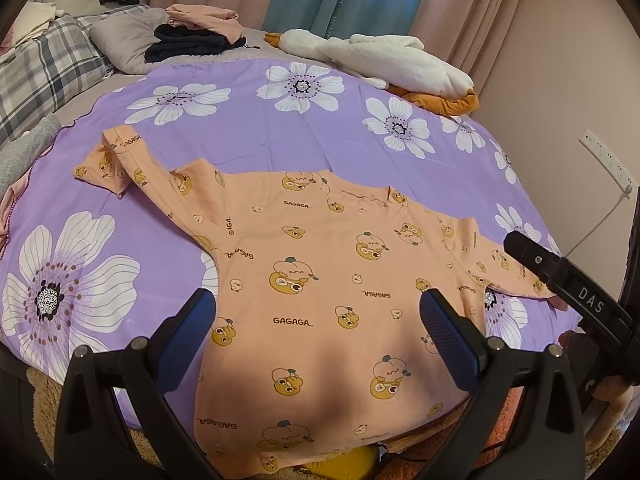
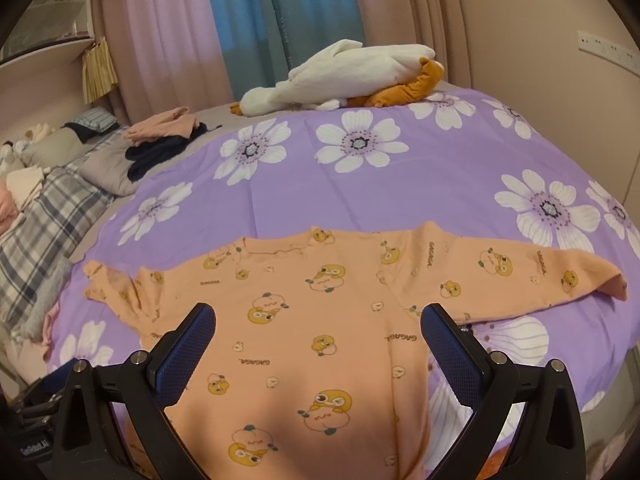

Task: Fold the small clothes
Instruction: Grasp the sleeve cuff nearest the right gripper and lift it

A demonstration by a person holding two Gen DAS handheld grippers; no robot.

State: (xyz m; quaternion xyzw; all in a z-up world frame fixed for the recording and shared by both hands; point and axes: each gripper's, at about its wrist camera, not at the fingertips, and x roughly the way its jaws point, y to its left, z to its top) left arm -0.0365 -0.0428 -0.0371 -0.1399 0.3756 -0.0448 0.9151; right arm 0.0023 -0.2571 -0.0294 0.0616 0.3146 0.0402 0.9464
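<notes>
Peach shirt [image 1: 320, 280] lay flat, sleeves spanning crosswise ahead of both claws; left gripper [image 1: 318, 316] and right gripper [image 2: 318, 330] hovered spread wide, empty, above its body

Purple floral bedspread [image 2: 400, 184], pink-and-blue curtains [image 2: 256, 20], beige wall [image 2: 520, 8].

white plush goose [image 2: 340, 76] on purple floral bedsheet [image 2: 400, 184]; plaid pillow [image 1: 44, 68]; blue curtain [image 2: 276, 8] behind.

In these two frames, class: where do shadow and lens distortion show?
Left wrist view: a soft shadow crosses the peach top's lower body; the purple floral sheet bulges, fisheye-curved. Right wrist view: the same shadow on the hem, corners vignetted black.
</notes>
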